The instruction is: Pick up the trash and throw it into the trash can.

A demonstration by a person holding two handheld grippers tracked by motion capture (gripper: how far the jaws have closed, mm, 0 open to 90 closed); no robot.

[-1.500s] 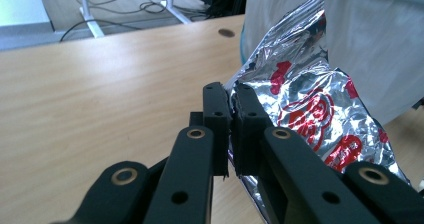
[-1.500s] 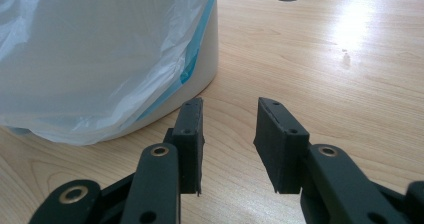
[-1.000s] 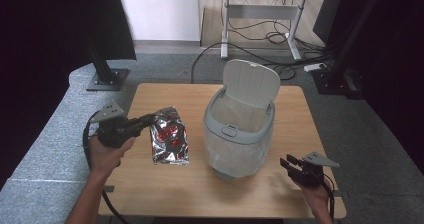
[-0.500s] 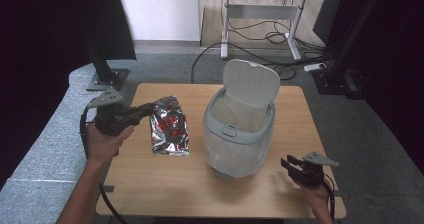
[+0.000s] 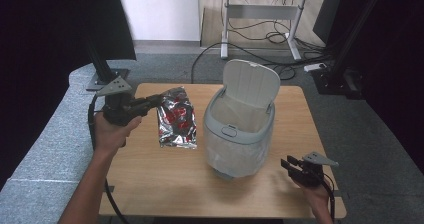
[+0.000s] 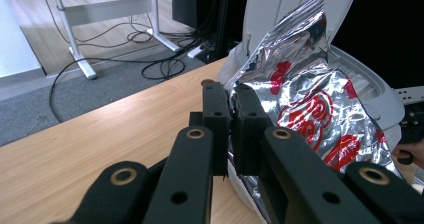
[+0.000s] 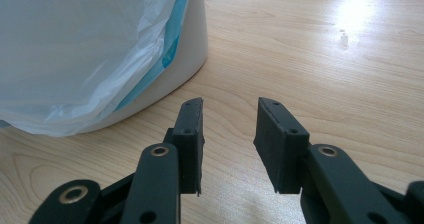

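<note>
The foil snack bag [image 5: 176,118] hangs from your left gripper [image 5: 158,101], whose jaws are clamped on its upper edge; the left gripper view shows the crinkled silver-and-red foil [image 6: 310,104] pinched between the pads. The bag sits at about 9 o'clock from the bin [image 5: 240,129], near its side and, as far as the high view shows, lifted off the counter [image 5: 150,184], though its lower edge may still touch.

The bin stands mid-counter with its lid [image 5: 250,84] tipped up at 12 o'clock and a white liner [image 7: 75,44] draped over the rim.

Your right gripper [image 5: 291,165] rests at 4 o'clock from the bin, jaws apart and holding nothing.

Judgement: the carry step is in hand. The next move calls for raising the bag above the rim, moving it toward 3 o'clock over the opening, then releasing.
</note>
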